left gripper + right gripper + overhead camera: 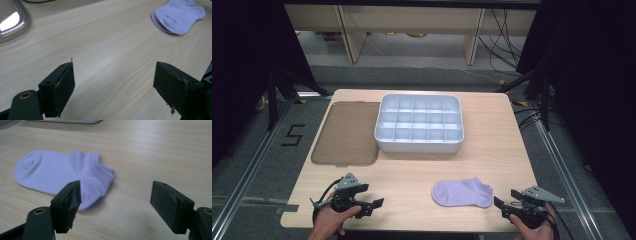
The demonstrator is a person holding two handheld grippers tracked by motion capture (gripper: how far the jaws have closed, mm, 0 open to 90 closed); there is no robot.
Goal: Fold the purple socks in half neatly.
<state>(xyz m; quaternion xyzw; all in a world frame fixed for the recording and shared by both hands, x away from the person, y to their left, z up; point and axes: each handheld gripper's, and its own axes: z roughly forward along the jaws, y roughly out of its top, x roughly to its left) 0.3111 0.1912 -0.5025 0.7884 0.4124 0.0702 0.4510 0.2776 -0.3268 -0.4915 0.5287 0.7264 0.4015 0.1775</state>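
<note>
At the near left corner of the table (412, 170), the person's left hand (329, 222) holds the left gripper (374, 205), which rests low over the wood with its jaws spread wide and nothing between them; in the left gripper view bare wood grain lies in the gap. Farther back on the left side lies a flat, smoky translucent lid (346, 132), its long edge just beside a pale grey divider tray (419, 145) that sits at the middle of the table and is split into rows of small square compartments. Nearer the person, right of centre, a folded lilac ankle sock (462, 192) lies flat on the wood, toe pointing left and cuff to the right. Just beside its cuff end is the right gripper (500, 204), held by the right hand (537, 227) at the near right corner. Its jaws are also spread apart and hold nothing; in the right gripper view the sock's cuff lies just ahead of one jaw, untouched.
</note>
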